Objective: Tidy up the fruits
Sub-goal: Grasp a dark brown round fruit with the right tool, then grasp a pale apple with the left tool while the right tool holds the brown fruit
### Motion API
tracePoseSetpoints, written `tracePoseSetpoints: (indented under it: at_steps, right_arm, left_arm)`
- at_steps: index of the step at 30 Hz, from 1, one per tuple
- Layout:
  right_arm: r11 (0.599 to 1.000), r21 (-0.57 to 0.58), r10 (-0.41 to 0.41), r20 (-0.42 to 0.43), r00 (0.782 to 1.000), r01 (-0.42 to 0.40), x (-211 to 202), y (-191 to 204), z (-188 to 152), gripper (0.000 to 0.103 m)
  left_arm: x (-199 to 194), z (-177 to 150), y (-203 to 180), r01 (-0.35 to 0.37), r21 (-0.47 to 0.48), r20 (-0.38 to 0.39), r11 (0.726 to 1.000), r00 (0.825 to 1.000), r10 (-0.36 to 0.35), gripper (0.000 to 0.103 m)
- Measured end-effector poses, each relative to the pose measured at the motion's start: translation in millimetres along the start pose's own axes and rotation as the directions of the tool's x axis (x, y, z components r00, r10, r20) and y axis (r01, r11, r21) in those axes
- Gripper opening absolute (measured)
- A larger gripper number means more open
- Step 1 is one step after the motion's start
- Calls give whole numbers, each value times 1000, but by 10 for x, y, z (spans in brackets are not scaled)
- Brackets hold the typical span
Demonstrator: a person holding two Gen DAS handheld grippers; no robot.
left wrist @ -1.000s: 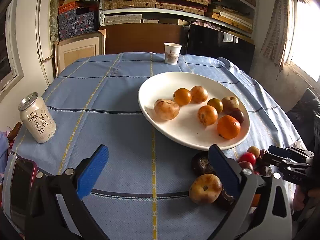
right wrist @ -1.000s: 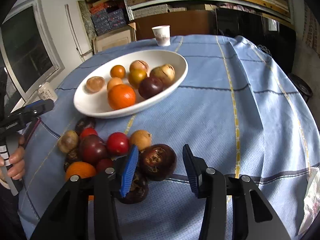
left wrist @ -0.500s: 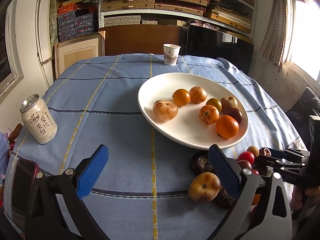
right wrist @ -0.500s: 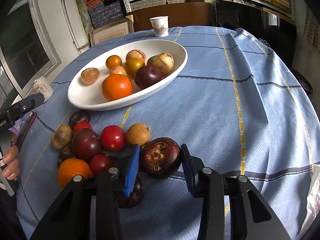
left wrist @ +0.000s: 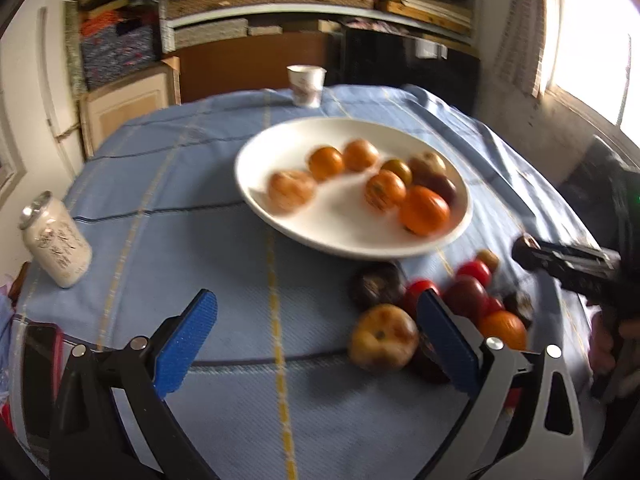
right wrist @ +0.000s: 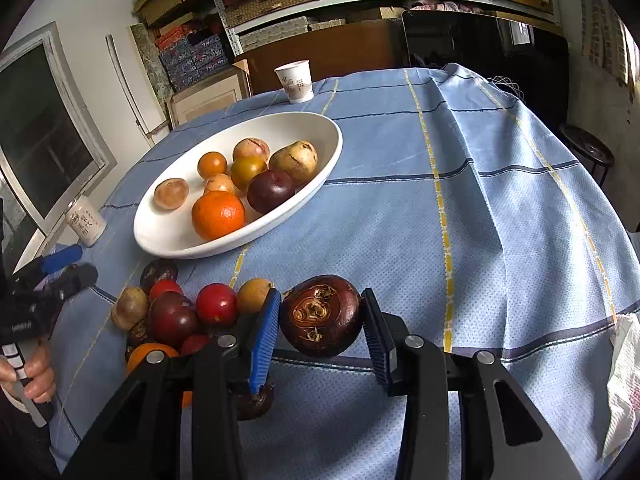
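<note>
My right gripper (right wrist: 319, 304) is shut on a dark brown-purple fruit (right wrist: 320, 320), held just above the blue cloth. To its left lies a pile of loose fruit (right wrist: 176, 316): red, dark, tan and orange ones. Beyond them the white oval bowl (right wrist: 312, 136) holds several fruits, among them an orange (right wrist: 218, 214) and a dark plum (right wrist: 270, 190). My left gripper (left wrist: 316, 300) hangs open over the bare cloth, with nothing between its fingers. A tan fruit (left wrist: 382, 338) lies just inside its right finger. The left wrist view is blurred.
A drink can (left wrist: 56, 240) stands at the left edge and a paper cup (left wrist: 306, 85) at the far side. A phone (left wrist: 38, 356) lies near left. White crumpled paper (right wrist: 624, 372) sits at the right edge. Shelves and boxes stand behind the table.
My right jaws have shut on the dark fruit and raised it a little off the cloth. The left gripper has rolled slightly and stayed open.
</note>
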State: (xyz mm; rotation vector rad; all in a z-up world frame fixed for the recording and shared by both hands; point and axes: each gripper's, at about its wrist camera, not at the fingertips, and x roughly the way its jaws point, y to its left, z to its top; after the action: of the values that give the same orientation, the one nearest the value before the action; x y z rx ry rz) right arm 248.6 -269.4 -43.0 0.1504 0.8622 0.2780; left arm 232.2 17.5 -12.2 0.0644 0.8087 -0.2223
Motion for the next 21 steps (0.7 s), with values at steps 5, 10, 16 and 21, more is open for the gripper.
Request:
tracePoseSetpoints:
  at_steps: [5, 10, 16, 21]
  right_arm:
    - [1000, -13, -5, 0, 1000, 5, 0, 23, -4, 42]
    - [1000, -8, -11, -9, 1000, 11, 12, 12, -7, 42]
    - [1000, -15, -13, -11, 1000, 13, 15, 24, -10, 42]
    - [1000, -19, -12, -11, 1000, 11, 8, 32, -16, 42]
  left_arm:
    - [-7, -79, -144, -6, 70, 4, 998, 1000, 6, 98]
    - [24, -120, -180, 49, 76, -25, 996, 999, -47, 98]
    - [103, -149, -182, 97, 60, -69, 994, 993, -92, 75]
    - [172, -167, -152, 122, 33, -101, 992, 988, -118, 67]
